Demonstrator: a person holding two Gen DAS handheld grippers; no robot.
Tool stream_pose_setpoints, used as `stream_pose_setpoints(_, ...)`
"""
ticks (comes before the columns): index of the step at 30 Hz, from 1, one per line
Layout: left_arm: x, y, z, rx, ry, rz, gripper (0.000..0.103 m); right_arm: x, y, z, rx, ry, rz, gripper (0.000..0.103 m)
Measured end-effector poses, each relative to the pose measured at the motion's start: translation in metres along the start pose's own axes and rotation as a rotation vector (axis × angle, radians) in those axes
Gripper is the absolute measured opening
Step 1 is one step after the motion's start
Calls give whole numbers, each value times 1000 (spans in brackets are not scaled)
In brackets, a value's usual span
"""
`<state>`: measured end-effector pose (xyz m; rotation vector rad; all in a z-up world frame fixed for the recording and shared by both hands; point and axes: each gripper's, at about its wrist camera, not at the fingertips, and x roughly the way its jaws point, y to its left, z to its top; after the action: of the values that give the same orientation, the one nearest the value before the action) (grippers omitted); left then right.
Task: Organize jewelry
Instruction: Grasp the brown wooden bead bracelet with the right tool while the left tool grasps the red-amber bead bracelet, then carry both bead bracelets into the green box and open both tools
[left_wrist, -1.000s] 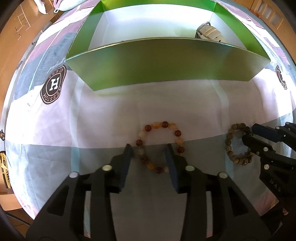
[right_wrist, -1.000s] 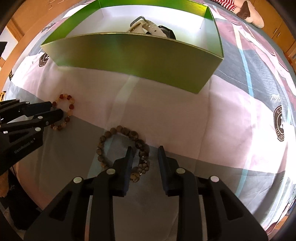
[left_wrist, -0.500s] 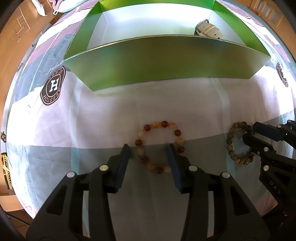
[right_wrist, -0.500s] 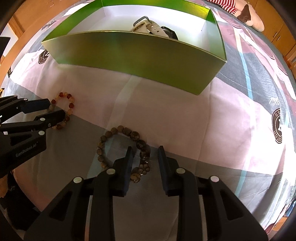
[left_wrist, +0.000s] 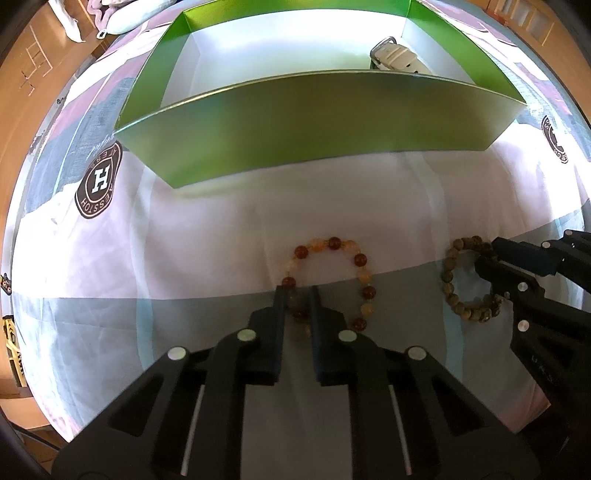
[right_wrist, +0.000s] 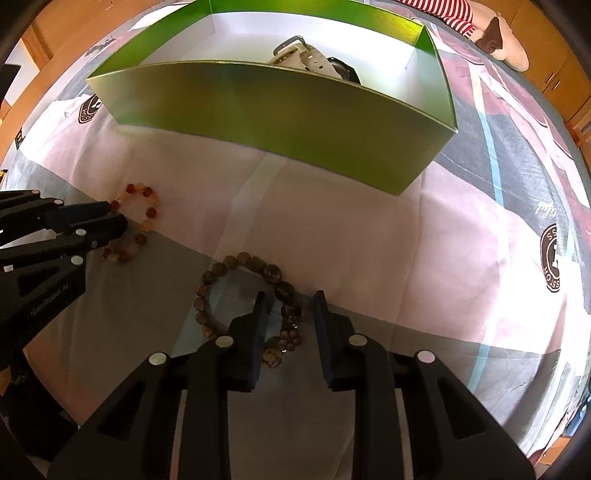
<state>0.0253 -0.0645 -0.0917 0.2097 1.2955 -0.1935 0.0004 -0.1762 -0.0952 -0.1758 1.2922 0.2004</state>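
1. The green box (left_wrist: 317, 122) stands on a patterned cloth (left_wrist: 192, 236); its near wall hides most of the white floor inside.
2. Over that wall only part of a cream watch strap (left_wrist: 393, 59) shows; in the right wrist view a dark piece beside it is cut off and hard to make out.
3. The red and amber bead bracelet (left_wrist: 334, 273) lies on the cloth in front of the box. The left tongs (left_wrist: 297, 295) are pressed together on its near-left beads, which their tips partly cover.
4. The brown bead bracelet (right_wrist: 251, 295) lies in front of the box, further right. The right tongs (right_wrist: 290, 301) stand apart, straddling its right side, not yet squeezing it.
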Motion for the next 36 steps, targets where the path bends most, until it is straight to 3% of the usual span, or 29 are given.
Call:
stream_pose_setpoints(6,-2,7,1,-22,-2,-25,8,-1,4,-1,-20,-3,1,11)
stream_pose_setpoints(30,-25,22,6,-45,-63,-55,8,-10,-2,0,-19,-16,10,11)
stream_pose_setpoints(36,-34,32,8,-71,-112,-89,8,-11,-5,1,-5,-26,12,11)
